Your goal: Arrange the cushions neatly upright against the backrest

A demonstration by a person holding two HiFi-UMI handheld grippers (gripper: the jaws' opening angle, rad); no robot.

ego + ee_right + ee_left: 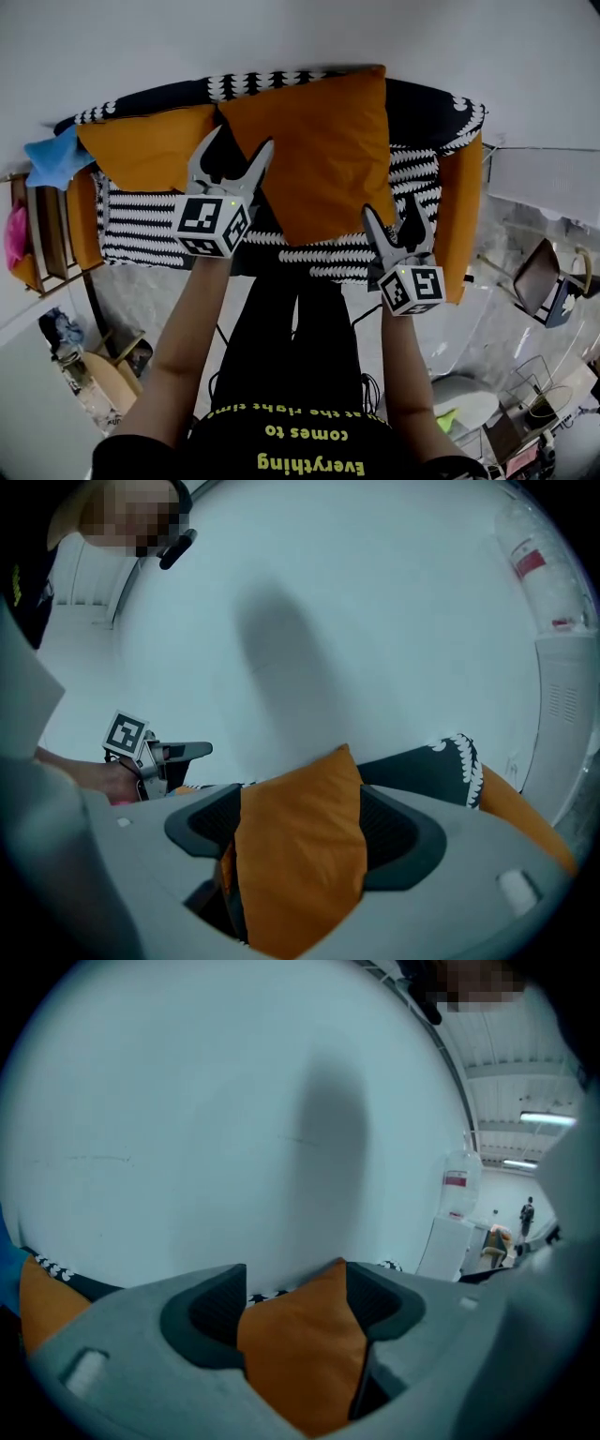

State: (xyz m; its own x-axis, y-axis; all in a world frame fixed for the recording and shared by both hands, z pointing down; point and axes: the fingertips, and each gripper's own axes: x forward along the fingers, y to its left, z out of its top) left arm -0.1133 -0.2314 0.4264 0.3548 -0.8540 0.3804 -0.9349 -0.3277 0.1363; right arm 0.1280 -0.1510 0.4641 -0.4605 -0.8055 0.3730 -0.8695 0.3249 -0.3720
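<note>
The large orange cushion (319, 150) leans tilted against the dark backrest (427, 103) of a sofa with a black-and-white patterned cover (141, 225). Its top edge reaches the backrest's top. The left gripper (242, 138) straddles the cushion's left edge and the right gripper (390, 204) its lower right corner. In each gripper view the orange fabric fills the whole gap between the wide-set pads and bulges over their inner faces, so both grippers read as clamped on the cushion, though the fabric covers the actual contact. The left gripper's marker cube hides the cushion's lower left part.

A second orange cushion (145, 145) lies against the backrest to the left, its right end tucked behind the large one. A blue cloth (56, 157) sits at the sofa's left end, partly cut off.
</note>
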